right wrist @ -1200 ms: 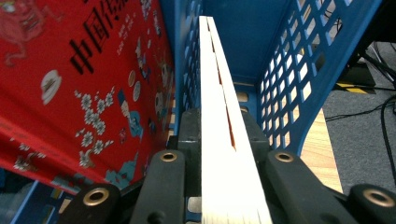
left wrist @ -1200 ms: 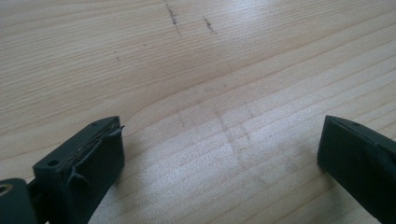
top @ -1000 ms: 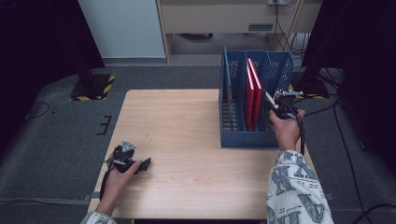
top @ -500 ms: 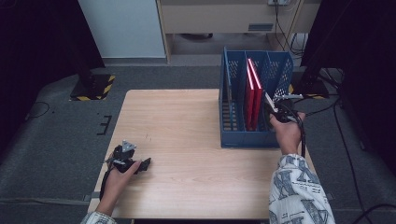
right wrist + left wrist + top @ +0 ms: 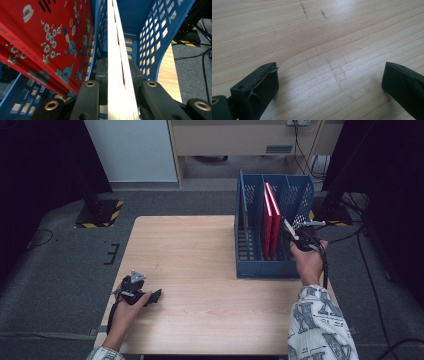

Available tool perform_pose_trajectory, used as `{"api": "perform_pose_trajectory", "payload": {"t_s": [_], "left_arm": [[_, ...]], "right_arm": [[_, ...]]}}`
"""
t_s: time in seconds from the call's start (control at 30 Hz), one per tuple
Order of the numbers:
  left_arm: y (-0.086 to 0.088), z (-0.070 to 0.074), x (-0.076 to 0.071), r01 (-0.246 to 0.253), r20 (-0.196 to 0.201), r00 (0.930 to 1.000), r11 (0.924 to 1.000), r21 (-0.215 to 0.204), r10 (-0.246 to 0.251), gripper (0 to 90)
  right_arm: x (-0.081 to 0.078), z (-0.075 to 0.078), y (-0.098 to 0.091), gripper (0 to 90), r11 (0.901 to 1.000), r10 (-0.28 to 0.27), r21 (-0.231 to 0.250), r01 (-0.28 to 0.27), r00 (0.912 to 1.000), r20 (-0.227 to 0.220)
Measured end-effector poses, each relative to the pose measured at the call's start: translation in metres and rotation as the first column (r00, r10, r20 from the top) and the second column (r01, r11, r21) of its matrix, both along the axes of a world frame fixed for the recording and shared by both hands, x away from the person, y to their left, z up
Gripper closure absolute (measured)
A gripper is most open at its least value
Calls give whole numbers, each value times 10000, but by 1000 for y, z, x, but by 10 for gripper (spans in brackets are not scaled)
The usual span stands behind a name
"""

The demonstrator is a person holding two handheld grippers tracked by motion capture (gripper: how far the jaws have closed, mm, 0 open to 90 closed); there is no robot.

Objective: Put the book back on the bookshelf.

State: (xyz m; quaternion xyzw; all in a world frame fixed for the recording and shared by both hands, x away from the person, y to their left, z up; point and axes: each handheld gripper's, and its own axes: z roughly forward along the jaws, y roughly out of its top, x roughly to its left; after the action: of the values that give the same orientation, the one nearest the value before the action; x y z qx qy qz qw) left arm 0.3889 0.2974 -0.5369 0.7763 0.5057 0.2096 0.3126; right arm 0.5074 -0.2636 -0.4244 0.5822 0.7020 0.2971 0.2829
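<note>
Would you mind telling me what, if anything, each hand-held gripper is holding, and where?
The right hand-held gripper clamps a red book by its page edge, inside the blue rack. The left hand-held gripper is open, holding nothing.

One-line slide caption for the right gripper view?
Right gripper fingers clamp a thin red-covered book edge-on inside the blue plastic file rack.
</note>
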Motion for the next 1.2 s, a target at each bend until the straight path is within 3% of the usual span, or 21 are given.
{"api": "perform_pose_trajectory", "payload": {"t_s": [0.6, 0.93, 1.2], "left_arm": [[0, 0, 0, -3, 1, 10000, 10000, 2, 3, 0], [0, 0, 1, 37, -4, 10000, 10000, 7, -37, 0], [0, 0, 1, 31, -3, 10000, 10000, 8, -31, 0]], "right_arm": [[13, 5, -3, 760, 9980, -628, 16, 628, 9969, 480], [28, -3, 3, 758, 9979, -631, -125, 634, 9978, 194], [28, -6, 7, 756, 9979, -637, -132, 636, 9979, -88]]}}
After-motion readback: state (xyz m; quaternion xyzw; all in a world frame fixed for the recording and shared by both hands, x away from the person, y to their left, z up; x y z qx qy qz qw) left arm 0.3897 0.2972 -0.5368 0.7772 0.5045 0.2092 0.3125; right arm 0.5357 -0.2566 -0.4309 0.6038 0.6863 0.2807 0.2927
